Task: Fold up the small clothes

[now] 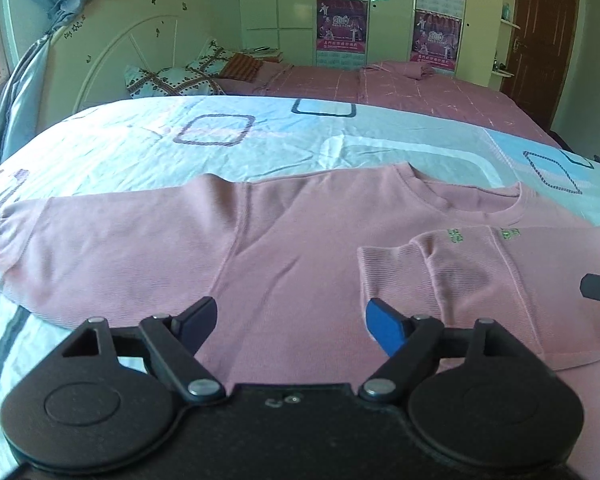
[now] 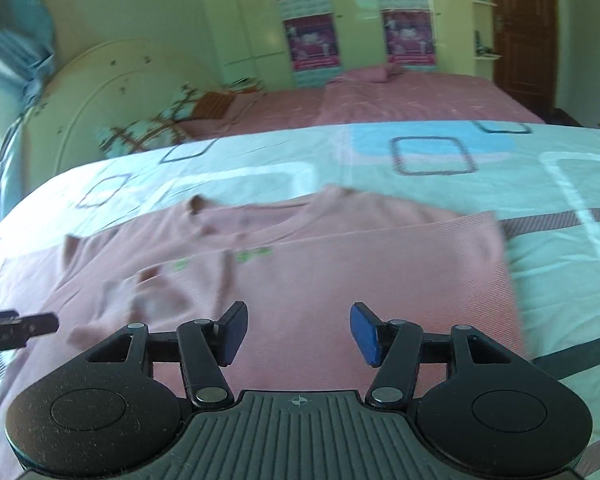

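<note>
The pink ribbed long-sleeved shirt [image 1: 284, 248] lies flat on the bed's blue patterned sheet [image 1: 220, 140]. Its unfolded sleeve [image 1: 60, 236] stretches toward 10 o'clock from the spread, empty left hand-held gripper [image 1: 290, 322], the nearer one. The right hand-held gripper [image 2: 298, 330], spread and empty too, hovers over the folded side.

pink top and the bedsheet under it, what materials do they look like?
Pink top: looks like a soft ribbed knit, probably cotton; fine parallel ribs show on the folded-over sleeve, matte finish. Bedsheet: looks like a thin, smooth woven fabric with a printed pattern; sharp fine creases and a slight sheen, fibre unclear.
</note>
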`<control>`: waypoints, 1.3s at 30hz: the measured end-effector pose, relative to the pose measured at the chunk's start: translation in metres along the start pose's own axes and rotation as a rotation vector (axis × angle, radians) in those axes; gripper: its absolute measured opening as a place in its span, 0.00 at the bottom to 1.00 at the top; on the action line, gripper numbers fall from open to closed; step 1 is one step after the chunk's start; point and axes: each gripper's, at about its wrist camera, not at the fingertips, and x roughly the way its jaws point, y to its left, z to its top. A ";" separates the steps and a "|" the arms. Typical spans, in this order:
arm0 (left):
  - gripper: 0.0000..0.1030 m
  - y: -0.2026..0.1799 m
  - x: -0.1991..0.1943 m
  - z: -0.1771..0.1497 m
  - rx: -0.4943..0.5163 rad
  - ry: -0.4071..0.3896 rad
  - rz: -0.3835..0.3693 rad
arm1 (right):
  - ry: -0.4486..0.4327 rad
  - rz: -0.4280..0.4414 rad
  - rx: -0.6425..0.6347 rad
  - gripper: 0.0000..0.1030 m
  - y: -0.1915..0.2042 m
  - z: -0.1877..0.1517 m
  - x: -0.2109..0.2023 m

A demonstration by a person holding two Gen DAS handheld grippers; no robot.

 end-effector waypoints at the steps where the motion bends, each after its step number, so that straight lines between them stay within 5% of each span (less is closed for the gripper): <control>1: 0.80 0.008 -0.003 0.001 0.003 -0.006 0.011 | 0.010 0.013 -0.005 0.55 0.012 -0.002 0.003; 19: 0.81 0.150 0.015 0.001 -0.104 0.024 0.142 | 0.076 0.060 -0.068 0.55 0.150 -0.007 0.066; 31: 0.81 0.256 0.036 -0.017 -0.334 0.089 0.208 | 0.131 0.008 -0.030 0.55 0.160 -0.011 0.095; 39: 0.82 0.308 0.058 -0.005 -0.489 0.047 0.194 | 0.127 -0.022 -0.017 0.55 0.156 -0.007 0.096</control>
